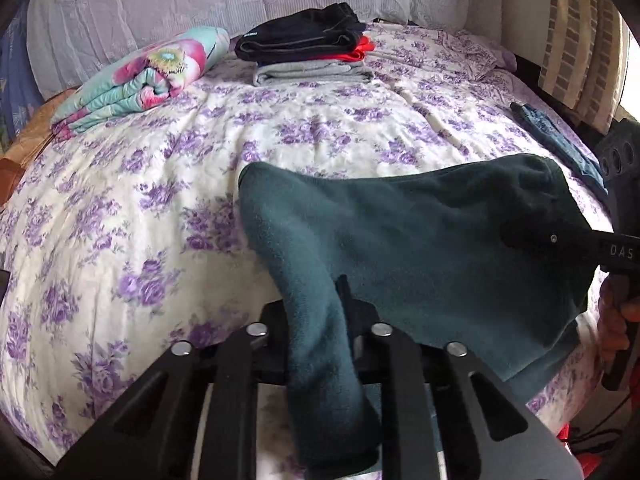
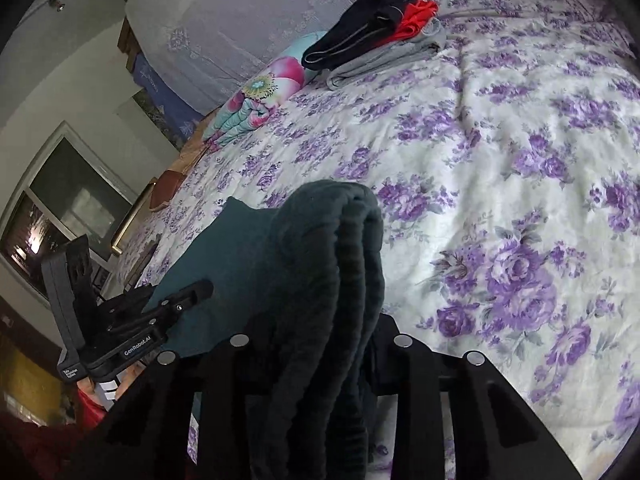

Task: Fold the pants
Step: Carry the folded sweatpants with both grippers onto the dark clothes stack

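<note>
The dark teal pants [image 1: 400, 240] hang stretched between the two grippers above the floral bedspread [image 1: 160, 184]. The left gripper [image 1: 320, 312] is clenched on one bunched edge of the cloth, which spills down between its fingers. The right gripper [image 2: 344, 320] is clamped on a thick gathered bundle, apparently the waistband, though the folds are too dark to be sure. Further back on the bed lie a stack of folded clothes [image 1: 308, 52] and a rolled flowered blanket [image 1: 140, 80], well apart from the pants

A home bedroom: floral-covered bed [image 1: 120, 208], folded clothes stack [image 1: 304, 52].
</note>
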Available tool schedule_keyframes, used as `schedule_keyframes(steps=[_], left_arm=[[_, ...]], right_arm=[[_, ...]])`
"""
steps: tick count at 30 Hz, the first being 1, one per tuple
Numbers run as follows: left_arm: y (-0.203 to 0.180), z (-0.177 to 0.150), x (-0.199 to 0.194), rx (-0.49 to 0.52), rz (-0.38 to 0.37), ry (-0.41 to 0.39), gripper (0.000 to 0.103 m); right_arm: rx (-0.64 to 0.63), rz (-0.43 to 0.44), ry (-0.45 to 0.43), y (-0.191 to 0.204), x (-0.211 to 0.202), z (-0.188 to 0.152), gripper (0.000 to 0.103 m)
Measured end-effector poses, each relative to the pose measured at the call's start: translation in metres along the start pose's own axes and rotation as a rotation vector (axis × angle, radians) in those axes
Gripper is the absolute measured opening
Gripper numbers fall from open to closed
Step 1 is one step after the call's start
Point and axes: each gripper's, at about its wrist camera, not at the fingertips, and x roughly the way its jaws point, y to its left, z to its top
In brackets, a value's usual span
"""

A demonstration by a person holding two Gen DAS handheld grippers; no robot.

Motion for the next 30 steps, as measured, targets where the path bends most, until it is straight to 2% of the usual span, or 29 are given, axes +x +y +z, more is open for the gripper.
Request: schedule_keyframes(steps=[5,9,13,21,27,30], left_arm=[[-0.007,0.036,-0.023,0.062,0.066,-0.105,0.011],[-0.009,0.082,-0.032,0.113,0.129,-0.194,0.011],[-0.002,0.135,-0.023,0.118,0.161,-0.243,0.011],[0.021,0.232,0.039,0.120,0.245,-0.278,0.011],[0.041,0.281,0.105,0.110,0.267,-0.266,0.011],[0.051,0.296,0.146,0.097,0.250,-0.234,0.011]], right_arm=[[-0.073,0.001,-0.088,0.020,-0.022,0.042,0.027],[-0.090,-0.002,-0.148,0.022,-0.029,0.090,0.027],[-0.110,-0.023,-0.199,0.015,-0.022,0.144,0.026],[-0.134,-0.065,-0.263,-0.018,0.026,0.243,0.026],[-0.068,-0.081,-0.288,-0.058,0.080,0.291,0.026],[-0.045,-0.135,-0.276,-0.083,0.116,0.303,0.026]])
